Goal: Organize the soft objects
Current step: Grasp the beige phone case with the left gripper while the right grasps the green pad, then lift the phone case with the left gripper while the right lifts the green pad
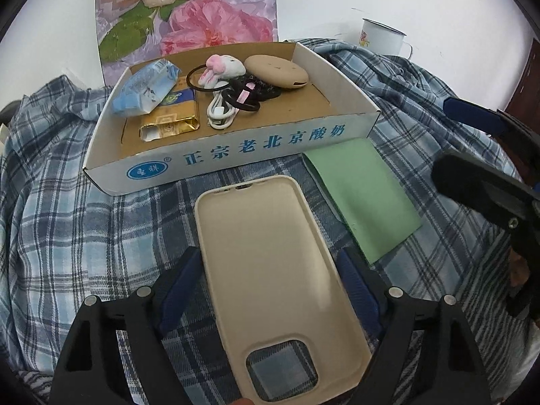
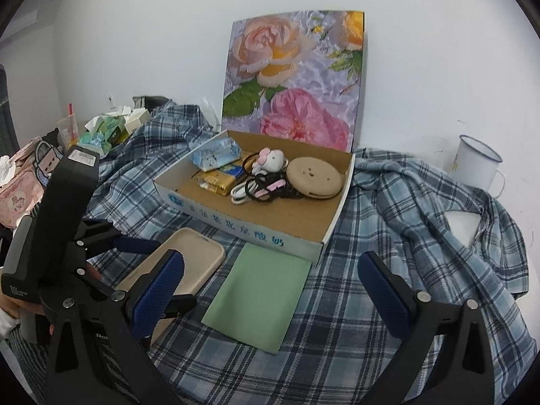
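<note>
Phone case [image 1: 270, 276], beige, soft, lies open side up just in front of the cardboard box [image 1: 236, 155], between the left claw [image 1: 266, 290] pads, clenched on its long edges, probably for lifting into the box. Green cloth [image 1: 364, 195] beside it. Right view: right claw [image 2: 270, 290] released, empty, hovering over green cloth [image 2: 260, 297]; only here, clutter left of box [image 2: 256, 236].

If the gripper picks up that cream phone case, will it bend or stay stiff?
The phone case is an empty thin shell with a camera cutout, so it is probably light and may flex a little when the left gripper squeezes its sides. Its smooth surface might slip, though the textured blue pads should help. Lying flat, it should not roll.
</note>
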`<action>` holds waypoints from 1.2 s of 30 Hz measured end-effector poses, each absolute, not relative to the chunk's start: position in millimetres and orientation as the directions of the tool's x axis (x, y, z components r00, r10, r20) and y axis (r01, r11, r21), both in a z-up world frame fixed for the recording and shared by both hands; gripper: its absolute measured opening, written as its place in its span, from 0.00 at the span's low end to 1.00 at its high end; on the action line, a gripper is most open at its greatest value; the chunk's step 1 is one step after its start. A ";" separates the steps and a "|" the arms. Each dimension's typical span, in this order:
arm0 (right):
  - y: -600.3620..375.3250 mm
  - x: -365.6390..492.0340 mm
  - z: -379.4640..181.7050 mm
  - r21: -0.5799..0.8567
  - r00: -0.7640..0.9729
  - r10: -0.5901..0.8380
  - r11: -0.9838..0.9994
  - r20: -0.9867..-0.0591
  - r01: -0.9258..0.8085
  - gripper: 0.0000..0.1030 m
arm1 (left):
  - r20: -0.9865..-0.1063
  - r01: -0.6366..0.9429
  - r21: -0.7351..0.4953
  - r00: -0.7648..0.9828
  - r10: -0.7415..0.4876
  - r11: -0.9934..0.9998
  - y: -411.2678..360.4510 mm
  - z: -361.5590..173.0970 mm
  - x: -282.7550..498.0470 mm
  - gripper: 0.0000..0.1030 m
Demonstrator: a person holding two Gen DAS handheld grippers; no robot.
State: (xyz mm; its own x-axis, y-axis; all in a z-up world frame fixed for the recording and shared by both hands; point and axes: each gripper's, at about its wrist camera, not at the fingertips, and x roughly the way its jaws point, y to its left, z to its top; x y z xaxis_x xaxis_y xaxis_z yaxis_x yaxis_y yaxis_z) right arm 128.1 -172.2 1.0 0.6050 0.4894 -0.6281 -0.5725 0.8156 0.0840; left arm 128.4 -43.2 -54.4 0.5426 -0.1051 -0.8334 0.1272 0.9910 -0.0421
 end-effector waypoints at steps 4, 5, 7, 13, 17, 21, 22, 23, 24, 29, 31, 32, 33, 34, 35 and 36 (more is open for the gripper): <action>-164.7 129.7 -7.2 0.086 0.566 0.490 0.800 -0.663 -0.593 1.00 | -0.824 0.134 -0.006 0.561 -0.080 0.991 -47.2 -57.0 124.9 0.82; -163.6 131.0 -9.6 0.085 0.556 0.487 0.798 -0.673 -0.596 1.00 | -0.823 0.137 -0.001 0.563 -0.079 0.991 -47.4 -57.2 124.4 0.82; -160.0 134.4 -15.7 0.086 0.534 0.476 0.797 -0.699 -0.598 1.00 | -0.823 0.138 -0.008 0.562 -0.085 0.990 -47.1 -57.5 124.5 0.82; -152.4 146.5 -28.1 0.121 0.471 0.467 0.794 -0.748 -0.596 1.00 | -0.819 0.139 -0.006 0.568 -0.084 0.990 -46.8 -56.9 124.1 0.81; -142.9 156.0 -33.5 0.128 0.446 0.454 0.797 -0.772 -0.590 1.00 | -0.813 0.135 -0.017 0.574 -0.093 0.991 -45.4 -56.1 122.6 0.79; -134.1 168.1 -42.6 0.125 0.427 0.420 0.814 -0.801 -0.567 0.88 | -0.808 0.130 -0.050 0.577 -0.117 0.990 -40.6 -54.2 121.1 0.79; -133.3 170.7 -45.0 0.122 0.425 0.411 0.819 -0.807 -0.561 0.86 | -0.807 0.129 -0.057 0.578 -0.122 0.990 -40.3 -53.8 120.8 0.79; -132.2 173.1 -47.7 0.117 0.423 0.400 0.825 -0.813 -0.553 0.84 | -0.806 0.128 -0.064 0.578 -0.127 0.990 -39.2 -53.5 120.3 0.79; -131.5 174.7 -49.8 0.114 0.422 0.392 0.828 -0.817 -0.549 0.83 | -0.805 0.128 -0.072 0.578 -0.133 0.989 -38.1 -53.3 120.0 0.79; -128.1 177.2 -53.7 0.087 0.443 0.364 0.842 -0.819 -0.532 0.78 | -0.797 0.127 -0.096 0.584 -0.152 0.987 -35.6 -51.3 118.7 0.79; -124.4 175.8 -52.8 0.054 0.463 0.347 0.843 -0.816 -0.536 0.73 | -0.794 0.131 -0.098 0.587 -0.157 0.987 -36.0 -50.5 118.3 0.79; -122.8 175.9 -54.3 0.048 0.460 0.342 0.841 -0.819 -0.539 0.73 | -0.793 0.133 -0.098 0.588 -0.159 0.986 -36.2 -50.2 118.0 0.79; -122.8 177.0 -55.8 0.050 0.455 0.340 0.842 -0.823 -0.538 0.73 | -0.792 0.134 -0.096 0.589 -0.157 0.986 -36.6 -50.0 117.7 0.78; -123.5 177.4 -55.0 0.051 0.457 0.342 0.841 -0.821 -0.538 0.73 | -0.795 0.135 -0.091 0.587 -0.153 0.987 -37.6 -50.6 117.8 0.78; -123.7 176.9 -54.5 0.050 0.458 0.341 0.842 -0.821 -0.537 0.72 | -0.796 0.135 -0.092 0.586 -0.155 0.987 -37.7 -50.7 117.9 0.78; -124.0 176.5 -54.3 0.047 0.460 0.339 0.843 -0.821 -0.537 0.72 | -0.794 0.135 -0.094 0.587 -0.156 0.986 -37.4 -50.2 117.8 0.78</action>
